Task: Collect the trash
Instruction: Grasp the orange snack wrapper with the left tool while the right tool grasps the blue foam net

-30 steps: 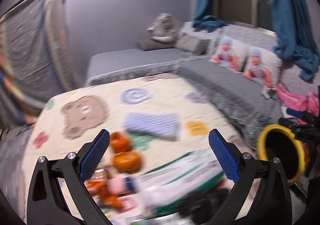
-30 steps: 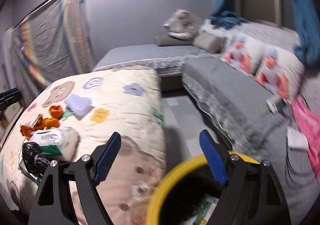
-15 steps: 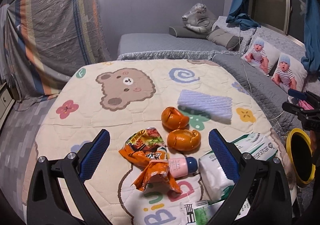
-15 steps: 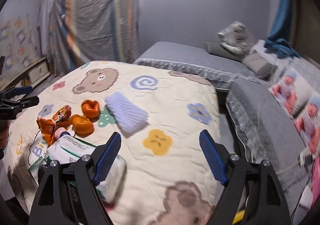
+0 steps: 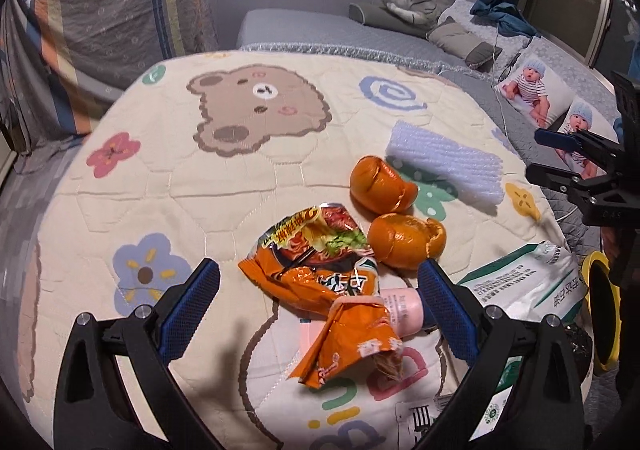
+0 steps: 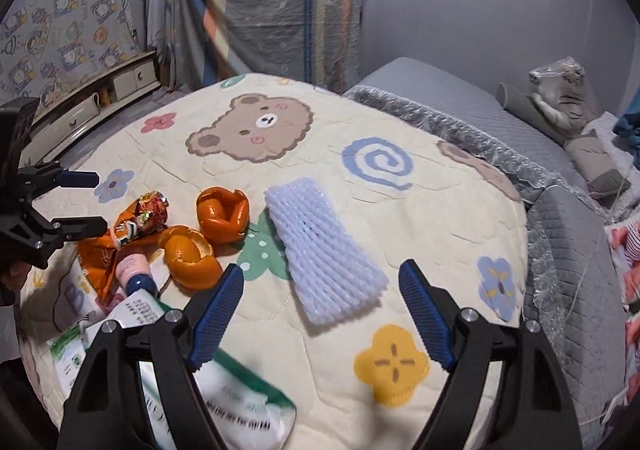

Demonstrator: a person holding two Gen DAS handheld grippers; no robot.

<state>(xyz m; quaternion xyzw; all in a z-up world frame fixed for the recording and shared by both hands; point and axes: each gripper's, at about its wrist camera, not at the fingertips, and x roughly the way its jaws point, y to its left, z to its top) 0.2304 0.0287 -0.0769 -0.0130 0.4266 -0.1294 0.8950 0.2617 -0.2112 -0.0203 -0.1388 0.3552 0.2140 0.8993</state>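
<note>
Left gripper [image 5: 318,300]: black angular frame, blue ribbed pads [image 5: 188,310], silver screws behind each pad. Right gripper [image 6: 320,304]: same black frame, blue ribbed pads [image 6: 426,320], silver screws.

The left gripper [image 5: 318,300] points down at a slant, and its two blue fingers [image 5: 188,306] are wide apart with nothing held. The right gripper [image 6: 320,308] tilts down too, its jaws also spread wide and empty.
</note>
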